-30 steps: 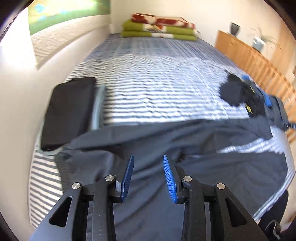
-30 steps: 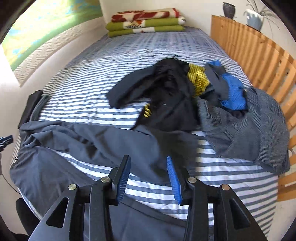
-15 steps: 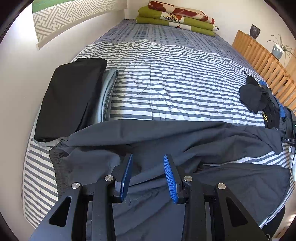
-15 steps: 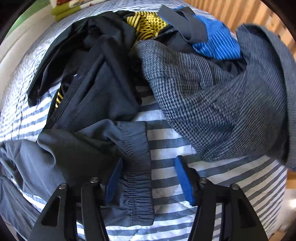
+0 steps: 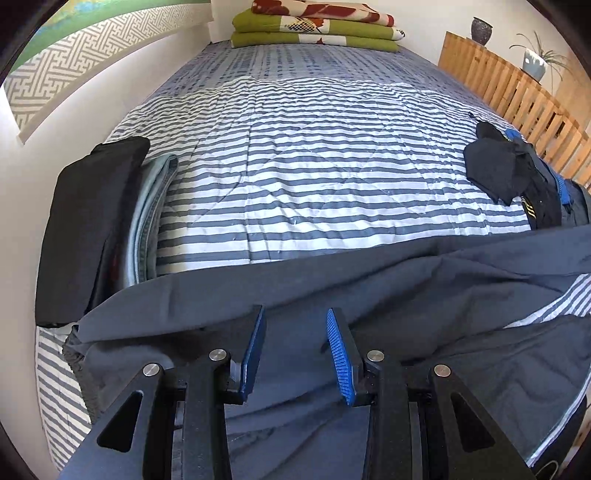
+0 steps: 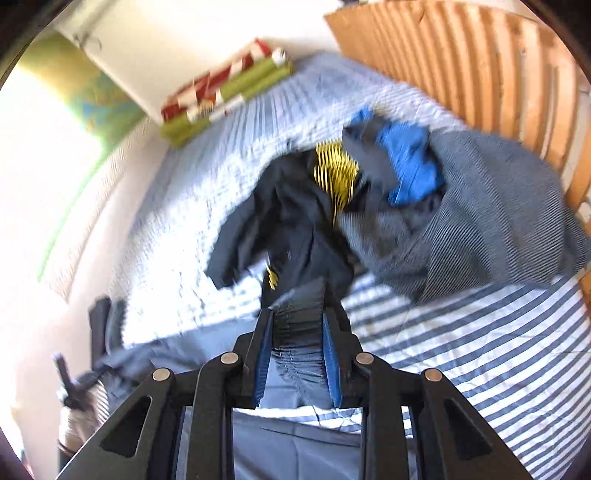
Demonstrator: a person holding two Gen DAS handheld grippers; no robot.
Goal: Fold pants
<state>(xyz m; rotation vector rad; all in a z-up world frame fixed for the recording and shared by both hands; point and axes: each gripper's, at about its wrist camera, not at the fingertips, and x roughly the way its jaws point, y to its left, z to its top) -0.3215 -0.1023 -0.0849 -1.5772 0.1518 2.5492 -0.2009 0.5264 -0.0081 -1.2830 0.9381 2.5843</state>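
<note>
Dark grey pants spread across the near end of the striped bed, one leg running toward the right edge; left claw hanging over the cloth, blue pads apart, nothing gripped between them; right claw just closed down, now clamped on the gathered elastic cuff of the pants, fabric bunched between the pads and raised off the bed; right view blurred; beyond the cuff, a heap of clothes, black, yellow-striped, blue and grey check; folded black pile by the wall at left, denim beside it; folded green blankets at the far end; wooden slats along the right.
</note>
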